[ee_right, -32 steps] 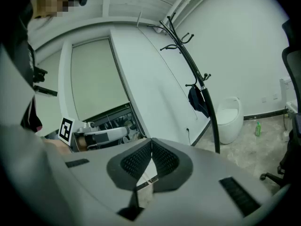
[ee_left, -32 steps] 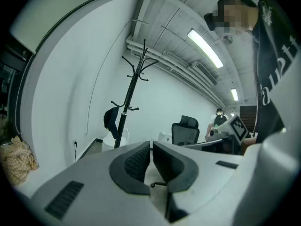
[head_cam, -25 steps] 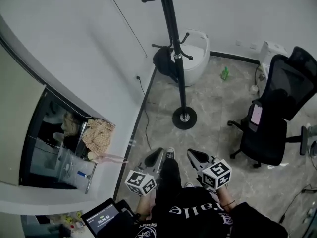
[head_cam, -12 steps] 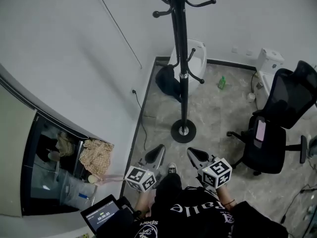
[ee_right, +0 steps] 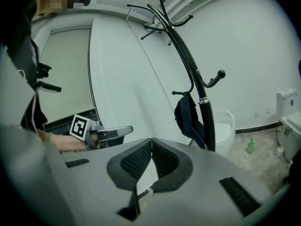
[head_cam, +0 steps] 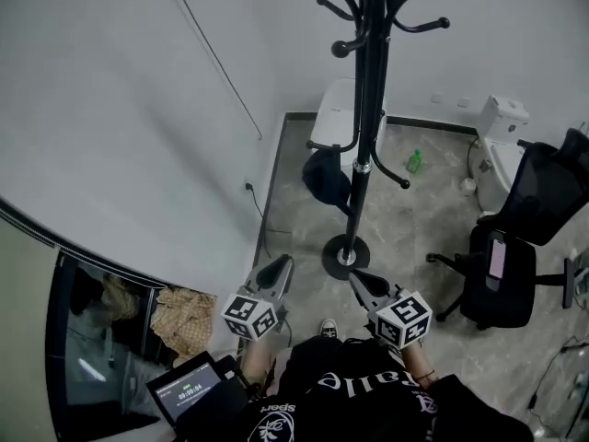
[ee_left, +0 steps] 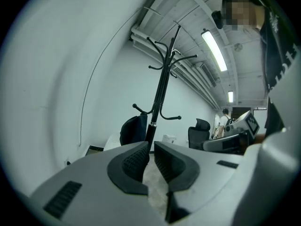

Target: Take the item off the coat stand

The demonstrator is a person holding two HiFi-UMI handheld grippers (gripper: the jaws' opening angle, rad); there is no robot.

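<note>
A black coat stand (head_cam: 369,109) rises from a round base (head_cam: 345,255) on the floor straight ahead. A dark bag (head_cam: 324,178) hangs from one of its low hooks; it also shows as the dark bag (ee_left: 133,129) in the left gripper view and the dark bag (ee_right: 188,114) in the right gripper view. My left gripper (head_cam: 281,267) is held low, well short of the stand. Its jaws are opening by a thin slit, nothing between them (ee_left: 151,148). My right gripper (head_cam: 355,278) sits beside it, shut and empty (ee_right: 151,143).
A black office chair (head_cam: 512,251) stands at the right. Behind the stand are a white bin (head_cam: 333,118), a green bottle (head_cam: 414,161) and a white unit (head_cam: 498,118). The wall runs along the left, with a shelf holding cloth (head_cam: 184,309) below it.
The view has tipped up and drawn nearer: the stand looms larger, its upper hooks come into sight. Both grippers stay low in front of the person.
</note>
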